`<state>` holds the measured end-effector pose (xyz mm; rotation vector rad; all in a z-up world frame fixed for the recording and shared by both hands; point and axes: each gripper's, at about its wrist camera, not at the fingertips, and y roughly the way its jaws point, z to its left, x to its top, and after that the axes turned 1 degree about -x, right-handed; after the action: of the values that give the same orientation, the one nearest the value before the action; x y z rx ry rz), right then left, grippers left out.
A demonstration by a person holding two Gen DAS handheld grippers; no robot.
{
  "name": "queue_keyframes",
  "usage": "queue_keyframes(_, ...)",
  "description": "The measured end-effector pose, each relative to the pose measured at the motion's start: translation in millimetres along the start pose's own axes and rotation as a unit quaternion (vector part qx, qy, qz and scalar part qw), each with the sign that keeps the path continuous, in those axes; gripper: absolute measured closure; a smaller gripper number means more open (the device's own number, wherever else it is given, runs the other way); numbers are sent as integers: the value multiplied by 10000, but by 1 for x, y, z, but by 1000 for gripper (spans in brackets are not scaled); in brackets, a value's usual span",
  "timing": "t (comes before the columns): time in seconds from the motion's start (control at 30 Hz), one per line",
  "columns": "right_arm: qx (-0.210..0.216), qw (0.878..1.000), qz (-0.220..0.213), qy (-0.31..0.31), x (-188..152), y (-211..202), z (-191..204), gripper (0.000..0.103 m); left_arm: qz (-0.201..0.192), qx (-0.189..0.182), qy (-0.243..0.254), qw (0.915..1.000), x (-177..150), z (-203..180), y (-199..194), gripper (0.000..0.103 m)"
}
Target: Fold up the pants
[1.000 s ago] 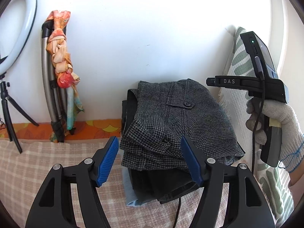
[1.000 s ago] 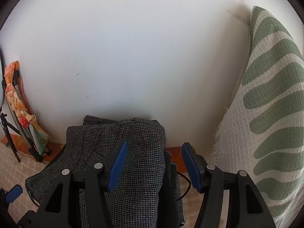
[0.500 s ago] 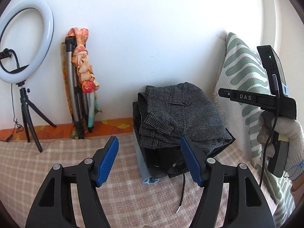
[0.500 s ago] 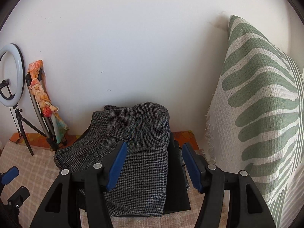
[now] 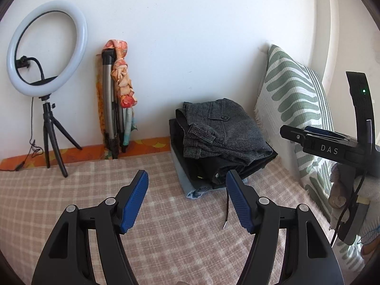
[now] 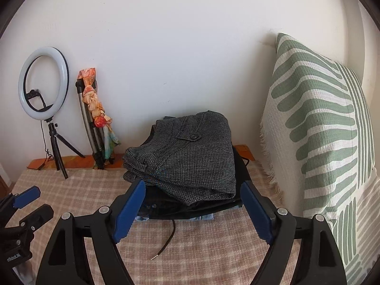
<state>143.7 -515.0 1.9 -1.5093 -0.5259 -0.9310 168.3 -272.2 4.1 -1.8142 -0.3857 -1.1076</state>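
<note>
Ahead, a checked bed cover (image 6: pixel 78 192) meets a white wall (image 6: pixel 166 47). Folded pants (image 6: pixel 190 159) top a clothes stack beside a striped pillow (image 6: pixel 320 130); a ring light (image 5: pixel 45 47) stands left. Both the left tool (image 5: pixel 187 199) and right tool (image 6: pixel 192 211) are spread, empty.

A home bedroom: ahead of the hand-held gripper lies a checked bedspread (image 6: pixel 204 244), a leaf-patterned pillow (image 6: pixel 315 128) to its right, a ring light (image 6: pixel 44 83) against the white wall.

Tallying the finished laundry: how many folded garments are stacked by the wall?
3 visible: grey houndstooth pants on top, a black garment beneath, light denim at the bottom. More may be hidden between.
</note>
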Motion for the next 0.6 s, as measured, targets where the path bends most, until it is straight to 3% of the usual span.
queue_keyframes(0.2,-343,9991,-257,-27,-28,-39,34,11,7,-4,6,10000,-17,17,-30,35)
queue_keyframes(0.33,-316,9988,-385,43,-43,-58,56,5,-22,52,89,9999,-28,28,-54,35)
queue_keyframes(0.6,-151,9985,-520,-17,-69,-79,99,0,-102,228,136,9996,-48,56,-90,35)
